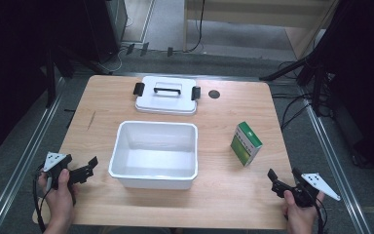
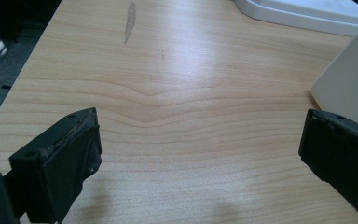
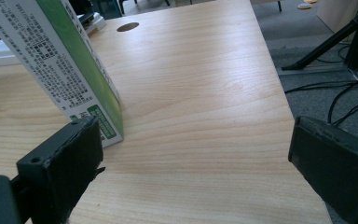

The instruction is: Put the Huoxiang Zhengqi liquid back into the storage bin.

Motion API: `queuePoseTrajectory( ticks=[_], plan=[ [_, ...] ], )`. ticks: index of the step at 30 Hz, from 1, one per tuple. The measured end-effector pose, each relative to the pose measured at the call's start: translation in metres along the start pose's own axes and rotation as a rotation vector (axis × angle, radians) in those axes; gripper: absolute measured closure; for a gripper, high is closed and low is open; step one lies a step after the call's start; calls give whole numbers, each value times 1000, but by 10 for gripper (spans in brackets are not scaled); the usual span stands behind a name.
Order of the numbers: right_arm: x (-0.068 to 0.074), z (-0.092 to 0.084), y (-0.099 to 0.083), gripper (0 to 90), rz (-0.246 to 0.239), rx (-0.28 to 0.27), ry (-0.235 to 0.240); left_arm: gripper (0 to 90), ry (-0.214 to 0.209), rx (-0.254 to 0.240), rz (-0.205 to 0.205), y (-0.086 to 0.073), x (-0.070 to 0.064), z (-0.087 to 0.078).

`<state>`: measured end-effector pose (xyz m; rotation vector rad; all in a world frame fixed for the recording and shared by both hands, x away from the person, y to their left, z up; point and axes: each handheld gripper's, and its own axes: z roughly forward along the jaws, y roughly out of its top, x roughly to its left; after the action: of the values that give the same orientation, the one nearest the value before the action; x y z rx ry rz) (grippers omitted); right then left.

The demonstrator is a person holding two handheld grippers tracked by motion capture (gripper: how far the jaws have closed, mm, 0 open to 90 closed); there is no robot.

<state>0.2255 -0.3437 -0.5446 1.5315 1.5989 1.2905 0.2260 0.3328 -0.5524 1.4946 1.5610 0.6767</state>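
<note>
An open white bin [image 1: 154, 154] stands mid-table, its corner at the right of the left gripper view [image 2: 349, 88]. Its white lid [image 1: 166, 94] with a black handle and clips lies behind it, and its edge crosses the top of the left gripper view [image 2: 307, 11]. A green and white carton [image 1: 246, 143] stands upright right of the bin, close ahead-left in the right gripper view [image 3: 60, 65]. My left gripper [image 1: 86, 170] rests open at the front left, jaws wide over bare wood [image 2: 200, 154]. My right gripper [image 1: 285, 178] is open at the front right, short of the carton [image 3: 196, 172].
The wooden table [image 1: 224, 117] has a round cable hole [image 1: 214, 94] right of the lid and a grey scuff [image 1: 91, 120] at the left. Metal rails run along both table sides. Cables and black stand legs [image 1: 297, 68] lie on the floor to the right.
</note>
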Motion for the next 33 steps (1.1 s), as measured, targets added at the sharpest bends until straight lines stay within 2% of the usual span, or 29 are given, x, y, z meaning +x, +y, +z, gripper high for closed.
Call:
queuePoseTrajectory(
  ticks=[8,10,12,14,15,18,19,22,25,26,27,28,29,30,33],
  plan=[
    [1,-2,2,68,-21,1,-5,0,1,-5,0,0,0,0],
    [3,-3,3,114,-26,22,-40,0,1,-3,2,0,0,0],
    [7,-3,5,132,-69,50,-95,0,1,-2,0,0,0,0],
    [12,-4,8,133,-120,68,-119,0,-3,-4,2,0,0,-1],
    [14,-6,10,132,-139,70,-106,0,-4,-4,3,0,0,-1],
    [17,-7,16,132,-142,76,-85,0,-6,-5,2,0,0,-1],
    [21,-8,22,133,-151,108,-76,0,-7,-6,0,0,0,-1],
    [24,-7,29,134,-171,211,-91,0,-9,-6,-3,0,1,-1],
    [27,-5,36,134,-199,314,-78,0,-13,-10,-4,-1,0,-1],
    [27,-5,36,134,-199,314,-78,0,-13,-10,-4,-1,0,-1],
    [30,-4,43,135,-223,404,-98,0,-14,-8,-7,-1,1,-1],
    [33,-4,46,135,-242,427,-106,0,-14,-8,-7,-1,1,-1],
    [33,-4,46,135,-242,427,-106,0,-16,-8,-8,-1,1,-1],
    [39,-4,54,134,-266,515,-103,0,-20,-11,-15,-1,2,-2],
    [48,-1,64,134,-320,666,-60,0,-19,-9,-16,-1,2,-2]
  ],
)
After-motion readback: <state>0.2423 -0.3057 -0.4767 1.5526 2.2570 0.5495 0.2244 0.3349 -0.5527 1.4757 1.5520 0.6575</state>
